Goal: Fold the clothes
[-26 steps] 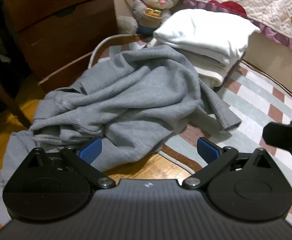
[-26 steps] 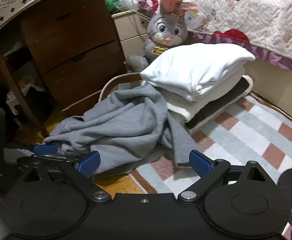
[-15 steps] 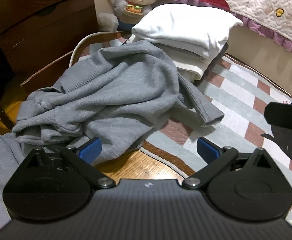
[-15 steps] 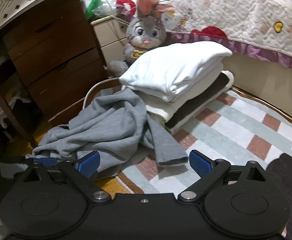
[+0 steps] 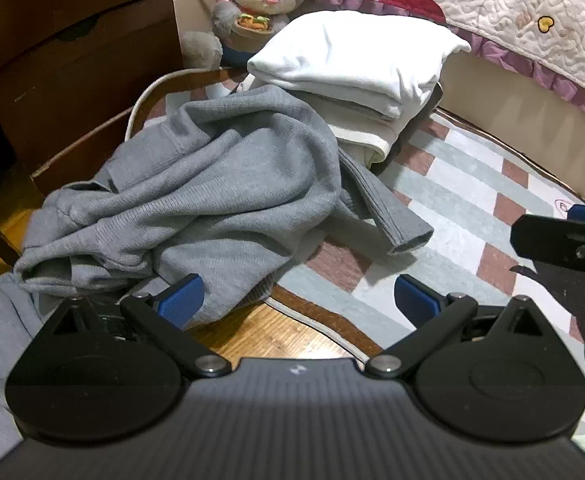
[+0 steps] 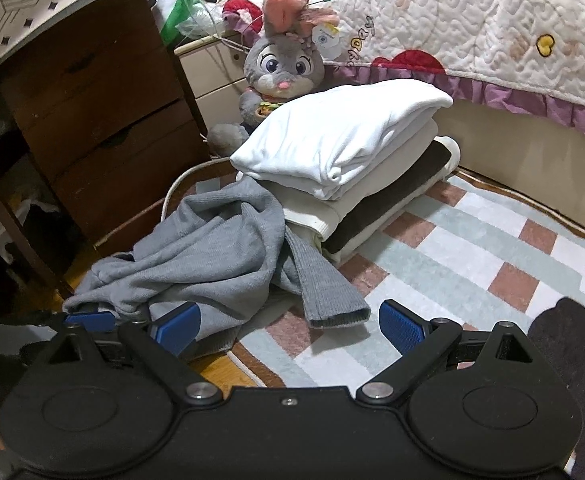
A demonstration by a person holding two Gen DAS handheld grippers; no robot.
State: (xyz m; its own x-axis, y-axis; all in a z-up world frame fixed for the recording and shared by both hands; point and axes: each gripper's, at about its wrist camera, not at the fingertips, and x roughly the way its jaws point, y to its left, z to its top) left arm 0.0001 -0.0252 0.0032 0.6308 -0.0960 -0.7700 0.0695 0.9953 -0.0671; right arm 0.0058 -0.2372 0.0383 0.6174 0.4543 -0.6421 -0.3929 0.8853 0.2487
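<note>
Blue pads tip both tools, nearest the cameras. The left gripper (image 5: 298, 300) points steeply down with its jaws spread wide and nothing between them; its left pad sits just at the near hem of the grey sweater (image 5: 208, 200), though contact cannot be told. The right gripper (image 6: 288, 326) is spread just as wide and also holds nothing, the sweater's cuff (image 6: 334, 312) lying just ahead of the gap.

Under the tools a strip of wooden floor (image 5: 264, 330) meets the edge of a checked rug (image 6: 472, 248) in pale green, white and brown. The sweater lies crumpled, unfolded, half on the floor and half on the rug, one sleeve trailing toward the right.

Just behind it, touching its far side, stands a stack of folded clothes (image 6: 344, 144), white on top, cream and dark layers beneath. Farther back a plush rabbit (image 6: 284, 64) sits between a dark wooden dresser (image 6: 96, 120) and a bed draped in a quilted bedspread (image 6: 472, 20).
</note>
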